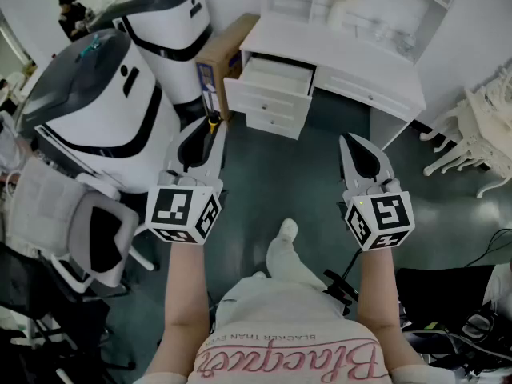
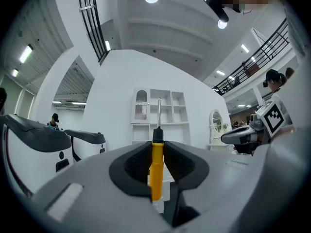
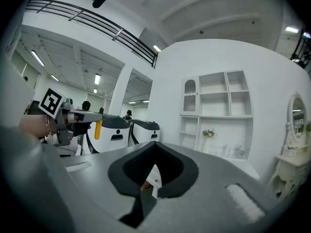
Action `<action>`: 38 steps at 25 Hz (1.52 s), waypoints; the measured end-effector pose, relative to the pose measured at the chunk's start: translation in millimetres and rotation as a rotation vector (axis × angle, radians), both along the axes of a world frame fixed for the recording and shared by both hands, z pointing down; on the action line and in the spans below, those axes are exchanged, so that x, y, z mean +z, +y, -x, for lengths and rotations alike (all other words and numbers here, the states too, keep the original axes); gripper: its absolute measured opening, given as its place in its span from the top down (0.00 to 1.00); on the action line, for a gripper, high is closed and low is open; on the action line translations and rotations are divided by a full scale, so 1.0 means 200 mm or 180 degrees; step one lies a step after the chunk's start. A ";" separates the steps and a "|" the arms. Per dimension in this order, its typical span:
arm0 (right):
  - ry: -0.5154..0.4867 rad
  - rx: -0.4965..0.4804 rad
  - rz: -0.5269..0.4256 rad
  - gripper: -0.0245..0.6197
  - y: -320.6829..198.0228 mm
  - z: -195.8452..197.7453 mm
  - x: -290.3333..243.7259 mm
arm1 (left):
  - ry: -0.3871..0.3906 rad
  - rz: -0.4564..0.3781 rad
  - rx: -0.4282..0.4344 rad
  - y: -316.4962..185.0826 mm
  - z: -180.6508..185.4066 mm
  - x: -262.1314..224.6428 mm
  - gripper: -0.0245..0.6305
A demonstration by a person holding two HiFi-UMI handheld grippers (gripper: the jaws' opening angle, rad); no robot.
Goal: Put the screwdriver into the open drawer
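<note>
Head view: one screwdriver sits in the left gripper, in front of the desk and short of its one open drawer. Only the yellow handle end shows from above. The right gripper hangs level with it, further right of the desk's front. The floor is dark teal. Two white-and-grey pods stand left of the desk, with a cardboard box against its left side.

Left gripper view: the jaws are clamped on the screwdriver's yellow handle and stand only as far apart as its width. It stands upright, its long axis vertical and across the jaws, with the metal shaft pointing up. White shelves rise behind it, under a high white ceiling.

Right gripper view: the right gripper's jaws are pressed together with nothing between them. To the left, the left gripper carries the screwdriver, handle hanging down. The shelves above the desk stand ahead.
</note>
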State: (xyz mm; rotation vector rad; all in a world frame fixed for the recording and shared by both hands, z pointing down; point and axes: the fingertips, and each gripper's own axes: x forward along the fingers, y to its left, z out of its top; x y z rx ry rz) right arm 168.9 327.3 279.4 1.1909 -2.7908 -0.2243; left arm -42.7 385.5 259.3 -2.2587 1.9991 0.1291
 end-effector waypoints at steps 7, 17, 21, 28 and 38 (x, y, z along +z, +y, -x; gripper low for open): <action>0.0018 0.0005 -0.0010 0.96 -0.12 0.05 -0.01 | -0.0032 0.0045 -0.0028 -0.11 0.03 0.02 0.82; 0.0020 -0.0045 0.0065 0.96 -0.51 0.16 0.00 | -0.0021 0.0113 -0.0055 -0.50 0.10 0.01 0.82; 0.0022 -0.0073 0.0046 0.96 -0.70 0.18 -0.03 | -0.0042 0.0119 -0.0076 -0.70 0.10 -0.01 0.82; 0.0010 -0.0089 0.0071 0.96 -1.04 0.15 -0.06 | -0.0026 0.0136 -0.0087 -1.04 0.07 -0.05 0.82; 0.0005 -0.0137 0.0118 0.96 -1.35 0.12 -0.06 | 0.0066 0.0175 -0.0149 -1.34 0.05 -0.04 0.82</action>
